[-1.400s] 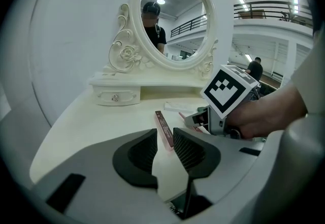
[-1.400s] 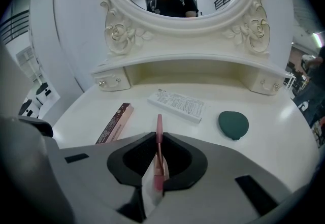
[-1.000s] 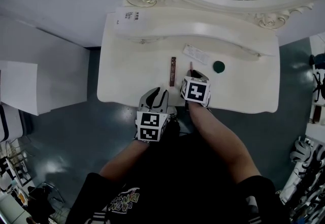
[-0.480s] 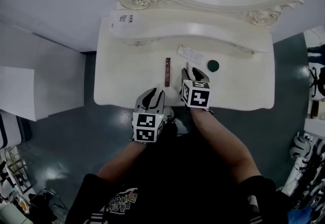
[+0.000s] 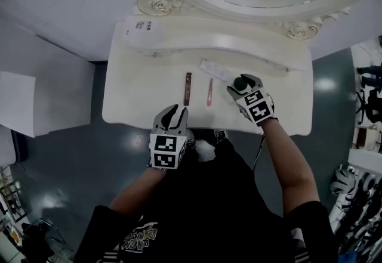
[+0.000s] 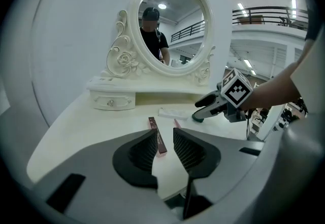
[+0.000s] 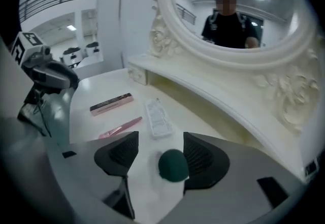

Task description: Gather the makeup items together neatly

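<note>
Rt-gripper view: puff (image 7: 172, 165) btwn just-opened tongs (image 7: 160, 141)

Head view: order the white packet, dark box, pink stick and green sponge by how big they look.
1. white packet, longest and widest
2. dark box, nearly as long but narrower
3. pink stick and green sponge: left unranked, since one is long and thin and the other short and round
</note>
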A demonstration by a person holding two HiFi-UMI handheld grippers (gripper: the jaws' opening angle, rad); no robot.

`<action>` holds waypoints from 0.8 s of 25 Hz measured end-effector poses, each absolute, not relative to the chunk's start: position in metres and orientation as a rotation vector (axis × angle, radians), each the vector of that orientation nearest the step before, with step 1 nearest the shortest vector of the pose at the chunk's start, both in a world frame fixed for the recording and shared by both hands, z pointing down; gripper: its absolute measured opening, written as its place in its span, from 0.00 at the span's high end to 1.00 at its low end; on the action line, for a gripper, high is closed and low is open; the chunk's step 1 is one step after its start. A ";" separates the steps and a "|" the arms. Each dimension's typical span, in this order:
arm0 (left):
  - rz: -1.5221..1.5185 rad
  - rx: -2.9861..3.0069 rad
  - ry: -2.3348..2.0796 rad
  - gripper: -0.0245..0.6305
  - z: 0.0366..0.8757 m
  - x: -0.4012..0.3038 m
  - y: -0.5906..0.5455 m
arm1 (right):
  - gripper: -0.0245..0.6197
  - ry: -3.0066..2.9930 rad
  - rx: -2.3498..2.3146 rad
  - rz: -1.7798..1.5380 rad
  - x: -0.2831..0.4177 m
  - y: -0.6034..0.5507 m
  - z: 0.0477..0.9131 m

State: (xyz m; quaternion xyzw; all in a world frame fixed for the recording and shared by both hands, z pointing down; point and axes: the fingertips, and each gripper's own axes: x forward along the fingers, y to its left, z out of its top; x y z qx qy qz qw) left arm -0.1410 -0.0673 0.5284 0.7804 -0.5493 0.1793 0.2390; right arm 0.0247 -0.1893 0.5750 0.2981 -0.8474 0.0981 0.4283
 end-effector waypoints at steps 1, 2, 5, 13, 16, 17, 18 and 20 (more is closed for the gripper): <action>0.486 2.118 -1.520 0.80 0.528 -0.141 -0.067 | 0.53 -2.121 0.644 0.219 0.012 -0.193 0.578; 0.481 2.097 -1.536 0.80 0.527 -0.141 -0.065 | 0.52 -2.115 0.558 0.203 0.001 -0.197 0.582; 0.481 2.050 -1.574 0.80 0.524 -0.142 -0.055 | 0.52 -2.053 0.386 0.148 -0.020 -0.210 0.600; 0.460 1.914 -1.654 0.80 0.529 -0.152 -0.037 | 0.60 -2.027 0.290 0.128 -0.029 -0.220 0.616; 0.464 1.936 -1.635 0.80 0.527 -0.143 -0.040 | 0.61 -2.040 0.458 0.117 -0.015 -0.225 0.604; 0.464 1.953 -1.630 0.80 0.525 -0.140 -0.043 | 0.61 -2.041 0.545 0.128 -0.007 -0.226 0.596; 0.464 1.973 -1.624 0.80 0.523 -0.136 -0.048 | 0.62 -2.044 0.641 0.156 0.002 -0.226 0.588; 0.464 2.012 -1.606 0.80 0.520 -0.129 -0.057 | 0.62 -2.058 0.832 0.267 0.021 -0.218 0.574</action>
